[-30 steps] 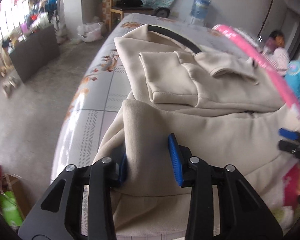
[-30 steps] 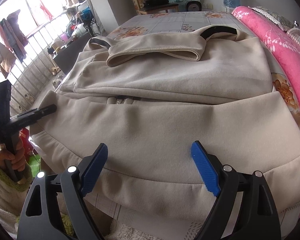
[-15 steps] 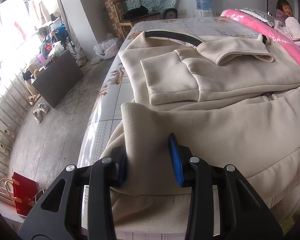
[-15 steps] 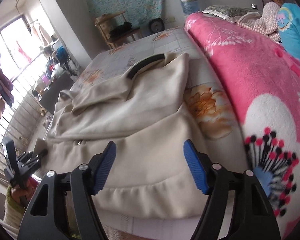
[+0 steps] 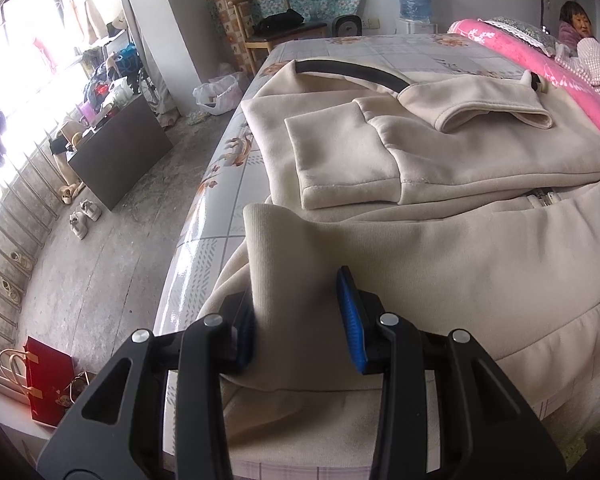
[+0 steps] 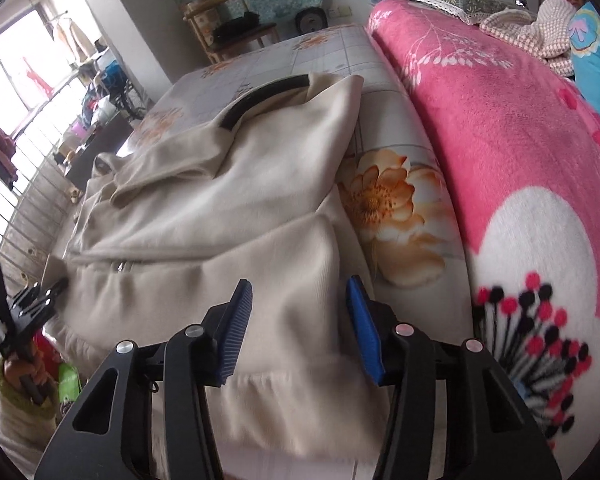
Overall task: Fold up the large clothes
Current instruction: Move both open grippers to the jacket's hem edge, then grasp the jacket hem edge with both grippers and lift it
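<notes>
Cream hoodie point(image 5: 440, 240) lies flat on the bed point(image 5: 228, 184), partway folded: both sleeves point(image 5: 340, 160) are crossed in over the chest, hood's black trim at the far end. Left gripper point(image 5: 300, 312) sits on the near-left hem corner, cloth bunched upright between the fingers, which don't look fully pressed together, so I can't tell if it's a firm pinch. Right gripper point(image 6: 300, 320) is spread over the near-right hem edge, not gripping. Remaining, I'd say: grip both corners, fold hem up over sleeves toward the hood.
</notes>
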A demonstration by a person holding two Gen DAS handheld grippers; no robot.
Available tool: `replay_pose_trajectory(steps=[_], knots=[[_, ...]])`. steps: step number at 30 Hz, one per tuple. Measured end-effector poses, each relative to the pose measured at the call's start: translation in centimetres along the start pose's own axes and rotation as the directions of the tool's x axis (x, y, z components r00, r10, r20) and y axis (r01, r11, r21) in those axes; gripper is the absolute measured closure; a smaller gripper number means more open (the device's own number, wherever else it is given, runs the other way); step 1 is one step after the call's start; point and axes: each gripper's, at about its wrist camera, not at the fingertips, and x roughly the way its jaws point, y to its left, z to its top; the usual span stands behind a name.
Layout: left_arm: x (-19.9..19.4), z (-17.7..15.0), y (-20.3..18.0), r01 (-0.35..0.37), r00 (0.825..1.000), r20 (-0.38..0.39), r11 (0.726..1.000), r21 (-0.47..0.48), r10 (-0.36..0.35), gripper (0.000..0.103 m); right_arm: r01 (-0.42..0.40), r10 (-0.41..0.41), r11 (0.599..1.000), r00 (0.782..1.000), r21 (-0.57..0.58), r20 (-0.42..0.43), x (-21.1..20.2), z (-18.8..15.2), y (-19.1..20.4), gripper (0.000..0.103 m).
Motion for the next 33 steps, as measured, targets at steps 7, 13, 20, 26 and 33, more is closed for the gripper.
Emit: replay_pose_trajectory(steps=[7, 13, 20, 26, 33], knots=[[0.0, 0.1, 0.0, 0.003, 1.0, -0.001, 1.0, 0.007, -0.003, 0.068, -0.008, 0.009, 0.998, 1.0, -0.065, 0.014, -1.1, -0.3, 0.8, 0.064], [0.0, 0.0, 0.1, 0.011, 1.0, -0.001, 1.0, 0.003, -0.011, 0.069, -0.023, 0.024, 0.997, 1.0, -0.068, 0.013, 0.2, 1.3, 1.0, 0.064], [0.1, 0.0, 0.4, 0.024, 1.0, -0.011, 1.0, -0.015, -0.024, 0.069, -0.053, 0.055, 0.998, 0.996, 0.03, -0.069, 1.6, 0.8, -0.5, 0.065], [0.1, -0.2, 0.4, 0.031, 0.999, -0.009, 0.999, -0.006, -0.032, 0.069, -0.028, 0.029, 1.0, 0.994, 0.008, -0.107, 1.2, 0.8, -0.3, 0.065], [0.0, 0.1, 0.1, 0.015, 1.0, -0.021, 1.0, 0.003, -0.015, 0.069, 0.16, -0.174, 0.976, 0.98, -0.147, -0.093, 3.2, 1.0, 2.9, 0.086]])
